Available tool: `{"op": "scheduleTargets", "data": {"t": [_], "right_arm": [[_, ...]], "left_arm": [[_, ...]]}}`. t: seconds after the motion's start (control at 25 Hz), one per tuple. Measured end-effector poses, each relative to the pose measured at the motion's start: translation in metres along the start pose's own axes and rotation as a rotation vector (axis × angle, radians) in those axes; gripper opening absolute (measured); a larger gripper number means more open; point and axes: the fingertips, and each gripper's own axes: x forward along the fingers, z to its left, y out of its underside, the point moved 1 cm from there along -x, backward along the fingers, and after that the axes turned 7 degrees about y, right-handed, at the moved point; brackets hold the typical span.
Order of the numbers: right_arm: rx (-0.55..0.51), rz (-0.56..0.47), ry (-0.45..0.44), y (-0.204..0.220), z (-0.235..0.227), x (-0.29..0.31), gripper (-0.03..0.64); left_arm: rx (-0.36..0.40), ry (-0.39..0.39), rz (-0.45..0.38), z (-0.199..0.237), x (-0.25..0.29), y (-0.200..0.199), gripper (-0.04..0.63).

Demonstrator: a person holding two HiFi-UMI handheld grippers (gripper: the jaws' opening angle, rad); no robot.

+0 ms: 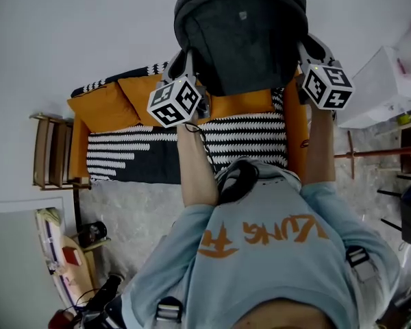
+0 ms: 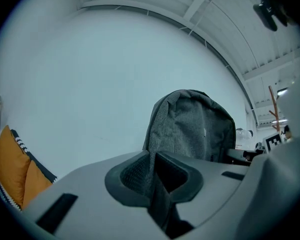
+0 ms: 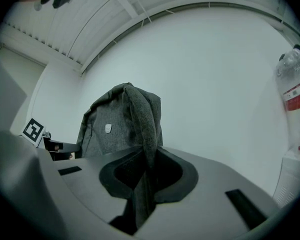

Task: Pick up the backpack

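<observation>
The grey backpack (image 1: pixel 241 36) hangs in the air above a striped sofa (image 1: pixel 144 149), the left hand-held gripper (image 2: pixel 152 179) and right hand-held gripper (image 3: pixel 142 176) each clamped nearly closed on a fold of its fabric. With only 2 thin pinches, cloth could slip and drop it.

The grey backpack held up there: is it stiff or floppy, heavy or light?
Probably floppy: the backpack creases into thin folds where the left claw and right claw pinch it. Likely light, perhaps empty, since two small pinches hold it aloft. Its woven cloth looks grippy, not slippery.
</observation>
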Motion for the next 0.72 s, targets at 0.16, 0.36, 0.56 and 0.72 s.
{"op": "scheduleTargets", "data": {"t": [0.16,0.36,0.56,0.72], "right_arm": [[-0.002,-0.019,-0.006,-0.0033,0.0002,-0.0003,0.043],[0.004,-0.016,-0.013,-0.0012,0.0003,0.0014,0.041],[0.015,-0.005,-0.020,0.0035,0.0013,0.0026,0.040],[0.021,-0.005,-0.024,0.0060,0.0010,0.0047,0.040]], "left_arm": [[0.007,0.011,-0.016,-0.0015,-0.0007,-0.0020,0.060],[0.004,0.029,-0.031,-0.0006,-0.0012,-0.0019,0.058],[-0.010,0.038,-0.040,0.0009,-0.0034,0.0003,0.058],[-0.014,0.040,-0.041,0.0024,-0.0026,0.0022,0.058]]}}
